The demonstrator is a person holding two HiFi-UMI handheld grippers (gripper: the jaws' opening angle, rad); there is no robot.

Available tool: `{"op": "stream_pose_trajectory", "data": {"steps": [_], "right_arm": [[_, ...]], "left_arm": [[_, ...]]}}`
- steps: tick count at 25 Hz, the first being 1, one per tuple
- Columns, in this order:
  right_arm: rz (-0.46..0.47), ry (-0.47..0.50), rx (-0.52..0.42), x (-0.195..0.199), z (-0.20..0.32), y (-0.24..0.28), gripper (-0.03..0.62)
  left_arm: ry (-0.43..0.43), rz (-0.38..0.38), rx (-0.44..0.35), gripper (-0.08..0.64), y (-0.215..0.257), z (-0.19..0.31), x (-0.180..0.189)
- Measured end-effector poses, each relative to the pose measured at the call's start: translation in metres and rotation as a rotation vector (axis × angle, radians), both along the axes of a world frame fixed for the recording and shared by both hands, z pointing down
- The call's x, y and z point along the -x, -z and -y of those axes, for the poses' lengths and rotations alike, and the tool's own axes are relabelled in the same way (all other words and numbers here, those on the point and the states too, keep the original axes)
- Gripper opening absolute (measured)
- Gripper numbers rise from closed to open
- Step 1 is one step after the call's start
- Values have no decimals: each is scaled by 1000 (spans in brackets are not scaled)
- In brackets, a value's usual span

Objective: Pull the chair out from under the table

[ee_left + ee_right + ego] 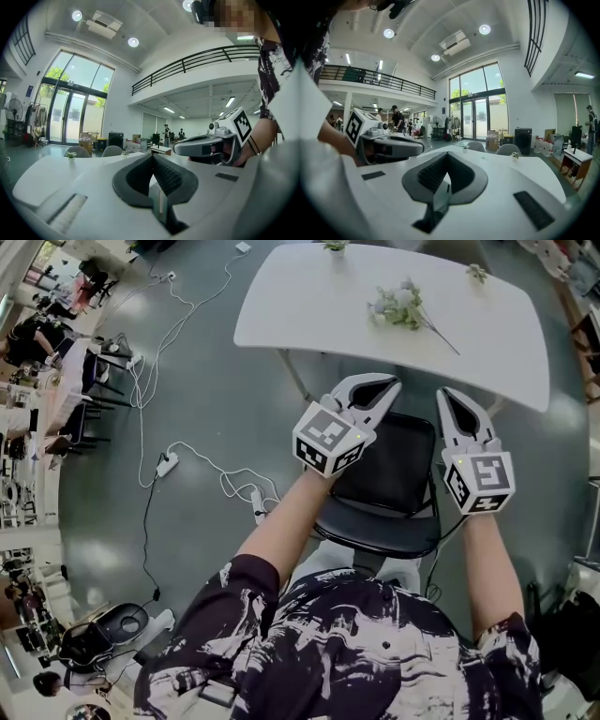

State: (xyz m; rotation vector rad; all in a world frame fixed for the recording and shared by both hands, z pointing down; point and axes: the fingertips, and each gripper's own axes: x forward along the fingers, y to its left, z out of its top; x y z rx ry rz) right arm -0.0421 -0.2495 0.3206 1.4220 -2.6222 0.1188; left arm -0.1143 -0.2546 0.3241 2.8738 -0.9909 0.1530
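Observation:
A black chair (pixel 394 479) stands right in front of me, its front tucked under the near edge of a white table (pixel 309 296). Its curved back (pixel 375 538) is close to my body. My left gripper (pixel 377 385) hovers over the left side of the seat, pointing at the table, jaws shut with nothing in them. Over the right side my right gripper (pixel 450 397) is likewise shut and empty. In the left gripper view the shut jaws (pixel 152 157) sit above the tabletop (pixel 42 178), with the right gripper (pixel 206 147) alongside. The right gripper view shows its own jaws (pixel 446 157) and the left gripper (pixel 389 145).
A sprig of flowers (pixel 403 307) lies on the table, and small potted plants (pixel 71 155) stand at its far edge. White cables and a power strip (pixel 167 463) trail over the grey floor to the left. Other tables and chairs stand further left.

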Motion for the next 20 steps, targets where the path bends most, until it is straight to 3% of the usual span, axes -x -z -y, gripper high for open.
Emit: {"op": "stream_pose_trajectory", "data": {"steps": [20], "right_arm": [[-31,9,-5,4,-10,2,-2]], "left_arm": [[-8,24,-7,5,2,-10,5]]}}
